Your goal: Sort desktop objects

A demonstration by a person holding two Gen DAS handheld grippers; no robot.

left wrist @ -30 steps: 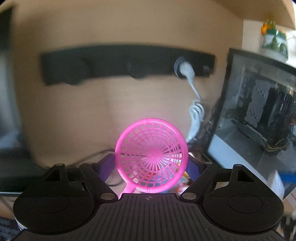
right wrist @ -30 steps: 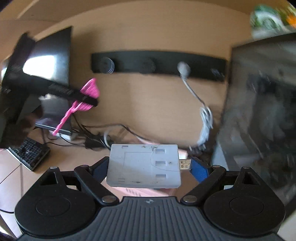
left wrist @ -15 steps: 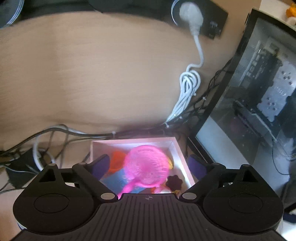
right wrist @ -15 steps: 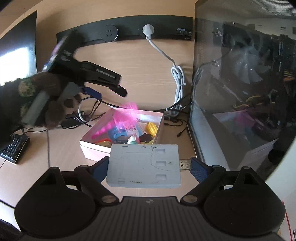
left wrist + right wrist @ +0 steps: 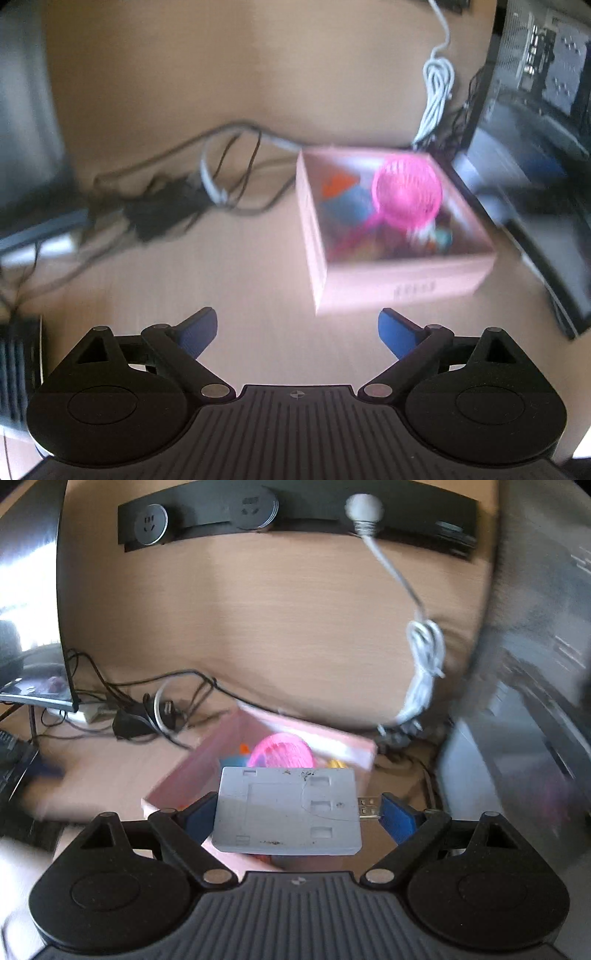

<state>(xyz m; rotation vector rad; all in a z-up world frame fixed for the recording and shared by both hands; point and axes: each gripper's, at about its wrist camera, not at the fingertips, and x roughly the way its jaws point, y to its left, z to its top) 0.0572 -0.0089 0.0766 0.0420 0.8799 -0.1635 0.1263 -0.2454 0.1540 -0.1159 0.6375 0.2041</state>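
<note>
In the left wrist view a pink strainer [image 5: 408,194] lies on top of several small toys inside the pink box [image 5: 399,284], up and to the right of my left gripper [image 5: 295,321]. That gripper's jaws are opening, with only bare desk between them. My right gripper [image 5: 297,808] is shut on a flat grey USB device [image 5: 288,812], its plug sticking out to the right. It hangs over the near corner of the pink box [image 5: 192,779], where the pink strainer [image 5: 280,753] shows just beyond the device.
Tangled black cables and adapters [image 5: 184,199] lie left of the box. A glass-sided computer case [image 5: 535,147] stands close on its right, with a white cable bundle [image 5: 437,92] behind. A black socket strip [image 5: 295,517] runs along the back panel; a monitor [image 5: 29,590] stands at the left.
My left gripper let go of the pink strainer, which now lies in the box, and drew back and to the left. My right gripper carried the grey device over the box.
</note>
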